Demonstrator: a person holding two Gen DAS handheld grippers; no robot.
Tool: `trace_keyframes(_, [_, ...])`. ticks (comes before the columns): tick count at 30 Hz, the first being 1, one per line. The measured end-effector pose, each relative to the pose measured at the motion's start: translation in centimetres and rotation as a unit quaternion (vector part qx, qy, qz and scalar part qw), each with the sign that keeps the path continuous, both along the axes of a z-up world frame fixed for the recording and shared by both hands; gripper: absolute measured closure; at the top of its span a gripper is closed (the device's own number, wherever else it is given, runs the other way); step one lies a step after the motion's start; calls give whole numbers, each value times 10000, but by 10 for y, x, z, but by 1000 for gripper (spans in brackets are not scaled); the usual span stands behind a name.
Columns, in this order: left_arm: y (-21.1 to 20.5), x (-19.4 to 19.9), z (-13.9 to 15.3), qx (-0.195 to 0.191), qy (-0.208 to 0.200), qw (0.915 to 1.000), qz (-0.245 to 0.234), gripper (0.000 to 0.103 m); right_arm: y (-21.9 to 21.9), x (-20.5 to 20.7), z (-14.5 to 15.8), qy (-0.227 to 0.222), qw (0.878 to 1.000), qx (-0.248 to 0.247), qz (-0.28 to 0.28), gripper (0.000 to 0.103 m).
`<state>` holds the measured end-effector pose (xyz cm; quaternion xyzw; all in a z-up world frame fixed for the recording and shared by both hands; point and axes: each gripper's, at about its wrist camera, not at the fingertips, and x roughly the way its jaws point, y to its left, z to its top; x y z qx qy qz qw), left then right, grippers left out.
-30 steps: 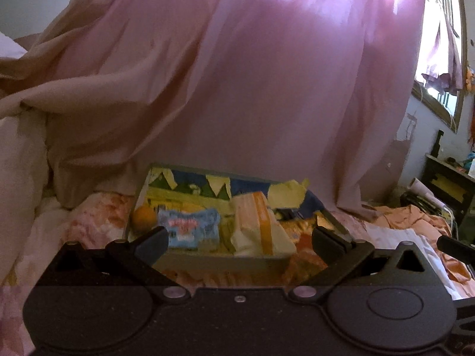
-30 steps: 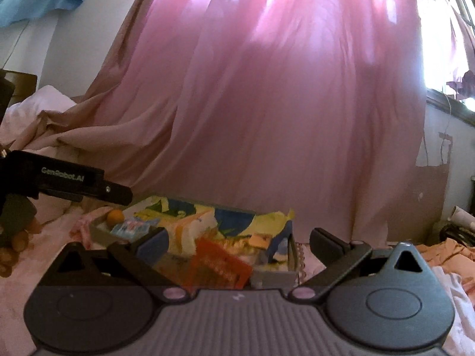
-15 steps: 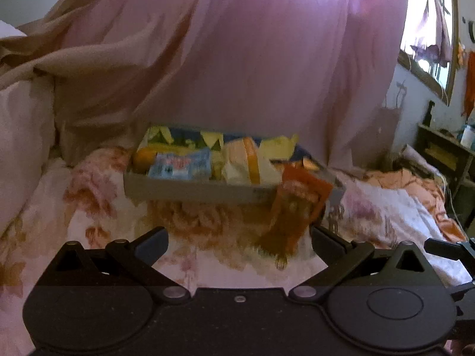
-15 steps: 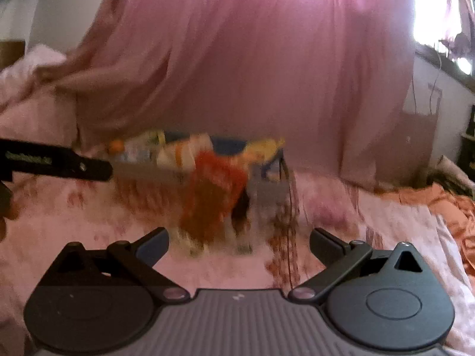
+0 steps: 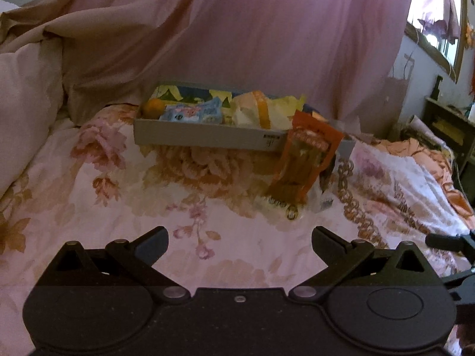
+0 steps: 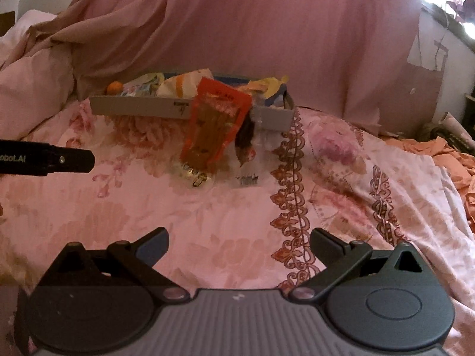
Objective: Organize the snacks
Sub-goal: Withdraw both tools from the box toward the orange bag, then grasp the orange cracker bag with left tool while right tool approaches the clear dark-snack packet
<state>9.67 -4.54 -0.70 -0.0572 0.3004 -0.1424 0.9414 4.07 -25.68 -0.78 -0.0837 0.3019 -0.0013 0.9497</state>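
A shallow grey box (image 5: 207, 136) (image 6: 133, 109) of snacks sits on the floral bedspread by the pink curtain. In it lie an orange (image 5: 153, 106) (image 6: 114, 87), a blue packet (image 5: 194, 112) and a white packet with an orange stripe (image 5: 258, 111) (image 6: 181, 84). An orange-red snack pouch (image 5: 305, 160) (image 6: 215, 124) leans against the box's front wall, over clear wrappers (image 6: 249, 160) on the bed. My left gripper (image 5: 240, 241) and right gripper (image 6: 239, 241) are both open and empty, well short of the box.
A pillow and rumpled bedding (image 5: 20, 103) lie at the left. Orange fabric (image 5: 415, 151) and dark furniture (image 5: 448, 130) are at the right. The left gripper's side bar (image 6: 47, 158) shows at the left edge of the right wrist view.
Both grippers have pulled back from the box and now sit farther out over the bedspread. The orange-red pouch, first close by the right gripper, now leans against the box front.
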Motion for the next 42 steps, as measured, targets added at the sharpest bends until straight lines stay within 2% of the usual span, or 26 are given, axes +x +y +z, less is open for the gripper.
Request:
trace_keyframes(9, [-3, 7, -11, 205, 225, 9995, -81, 1, -4, 9, -11, 99, 9999, 4, -86, 0])
trace_keyframes(19, [-14, 23, -14, 310, 231, 9990, -207, 1, -10, 19, -12, -194, 9995, -20, -266, 0])
trace_keyframes(27, [-30, 49, -13, 455, 144, 9981, -390, 1, -10, 36, -17, -735, 9952, -534, -351, 0])
trace_keyframes(35, [-56, 85, -16, 487, 38, 9961, -735, 1, -13, 57, -26, -811, 9930, -810, -274, 0])
trace_keyframes(42, [-91, 117, -20, 420, -77, 9943, -978, 1, -11, 76, -37, -909, 9872, -1305, -143, 0])
